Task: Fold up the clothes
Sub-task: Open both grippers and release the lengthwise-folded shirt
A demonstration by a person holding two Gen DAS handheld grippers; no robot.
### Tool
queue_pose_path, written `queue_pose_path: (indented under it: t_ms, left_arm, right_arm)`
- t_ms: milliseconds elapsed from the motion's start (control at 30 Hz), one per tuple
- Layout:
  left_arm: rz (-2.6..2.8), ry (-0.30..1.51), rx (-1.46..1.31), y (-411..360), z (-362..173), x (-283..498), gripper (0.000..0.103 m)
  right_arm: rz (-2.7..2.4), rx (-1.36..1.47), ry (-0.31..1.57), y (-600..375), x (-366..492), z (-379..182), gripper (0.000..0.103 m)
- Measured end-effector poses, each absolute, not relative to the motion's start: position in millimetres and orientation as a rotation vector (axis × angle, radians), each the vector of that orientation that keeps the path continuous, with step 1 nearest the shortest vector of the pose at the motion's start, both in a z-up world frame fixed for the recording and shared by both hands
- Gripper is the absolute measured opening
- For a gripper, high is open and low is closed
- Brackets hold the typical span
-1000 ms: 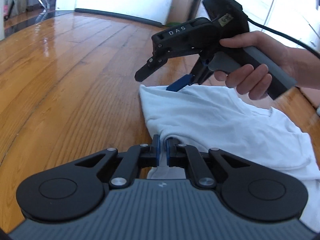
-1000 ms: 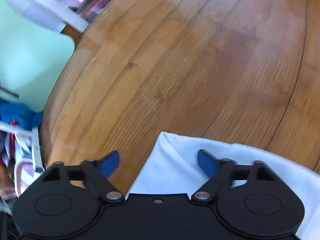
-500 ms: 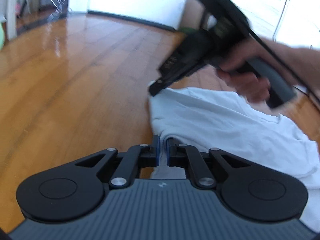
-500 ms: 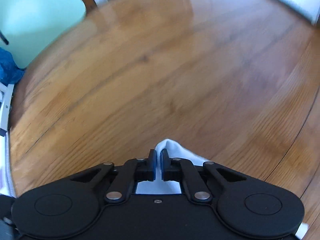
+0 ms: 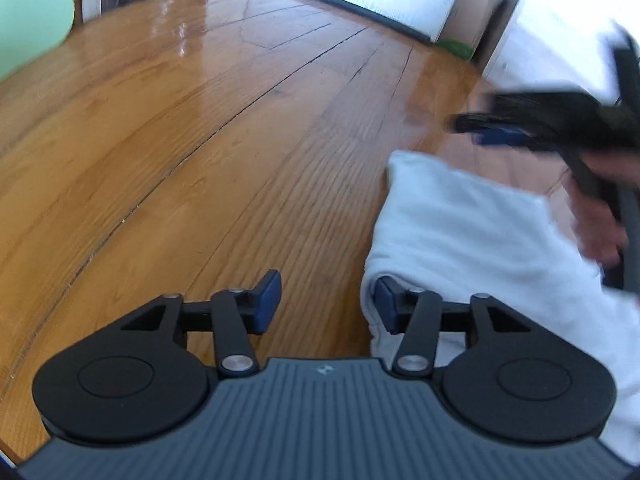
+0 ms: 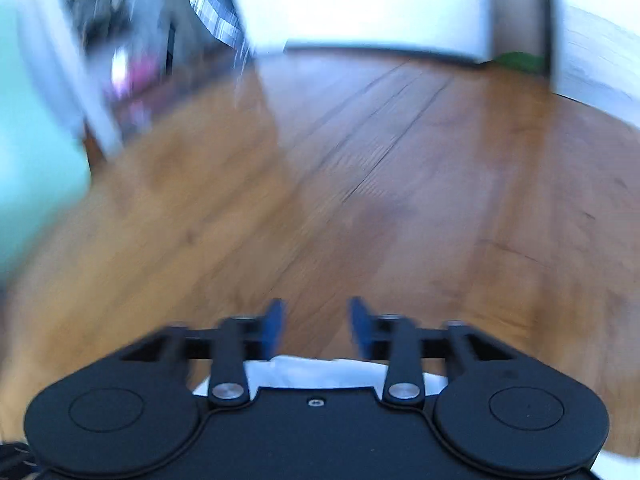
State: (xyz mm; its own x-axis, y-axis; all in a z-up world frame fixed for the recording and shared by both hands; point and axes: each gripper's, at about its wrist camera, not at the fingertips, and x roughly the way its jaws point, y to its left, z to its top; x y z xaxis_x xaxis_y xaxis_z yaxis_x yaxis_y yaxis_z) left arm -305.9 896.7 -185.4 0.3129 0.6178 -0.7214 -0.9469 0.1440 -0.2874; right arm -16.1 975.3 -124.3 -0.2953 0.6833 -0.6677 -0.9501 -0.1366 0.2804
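- Two grippers are showing across our two wrist views, and both are working over a wooden floor.
- We are seeing the left gripper at the bottom of the left wrist view with its jaws apart and opening; bare floor is lying between its blue pads.
- Its right-hand pad is sitting just against the folded edge of the white garment, but nothing is being pinched.
- The garment is lying folded on the floor, filling the right and lower right of that frame, with a rounded corner pointing toward the upper middle.
- We are catching the right gripper blurred at the upper right of the same frame, hanging above the far corner of the garment, with a person's hand wrapped around its handle.
- In the right wrist view the right gripper is showing its jaws apart and opening, with only floor between the tips.
- A strip of the white garment is peeking out below those jaws, near the bottom centre.
- We are reading no words anywhere; only a small pale emblem on the left gripper's ribbed grey body is visible, too small to make out.
- A pale green panel is filling the upper left of the left wrist frame.
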Motion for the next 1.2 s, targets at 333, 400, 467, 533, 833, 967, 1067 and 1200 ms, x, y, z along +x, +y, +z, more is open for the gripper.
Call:
queue_pose_path:
  t_ms: [333, 400, 467, 533, 833, 967, 1067, 1200]
  left_arm:
    - [1.309, 0.675, -0.624, 889.6, -176.2, -271.4, 0.095]
    - [1.194, 0.632, -0.772, 897.2, -180.6, -279.9, 0.095]
    - [1.118, 0.607, -0.858, 899.3, -181.6, -286.6, 0.095]
    - [1.122, 0.598, -0.840, 896.6, -171.9, -291.0, 0.095]
    - [1.052, 0.499, -0.743, 895.4, -149.9, -300.0, 0.095]
    - [1.019, 0.595, -0.781, 900.0, -171.3, -288.6, 0.095]
    - [1.034, 0.596, -0.744, 891.4, -180.3, -276.4, 0.093]
    - [1.097, 0.717, -0.604, 883.5, -190.5, -252.0, 0.092]
  right_arm:
    - [1.089, -0.369, 0.946, 759.5, 190.4, -134.4, 0.059]
    - [1.085, -0.335, 0.992, 733.4, 206.3, -139.3, 0.059]
    - [1.073, -0.311, 1.000, 720.8, 212.9, -143.0, 0.059]
    - [1.034, -0.310, 0.959, 716.5, 212.9, -145.4, 0.067]
    - [0.928, -0.579, 0.754, 724.2, 217.6, -167.0, 0.090]
    - [1.058, -0.408, 0.839, 715.4, 244.6, -166.2, 0.011]
    - [0.998, -0.507, 0.712, 719.5, 243.5, -164.1, 0.010]
    - [0.953, -0.512, 0.689, 721.2, 261.7, -164.5, 0.011]
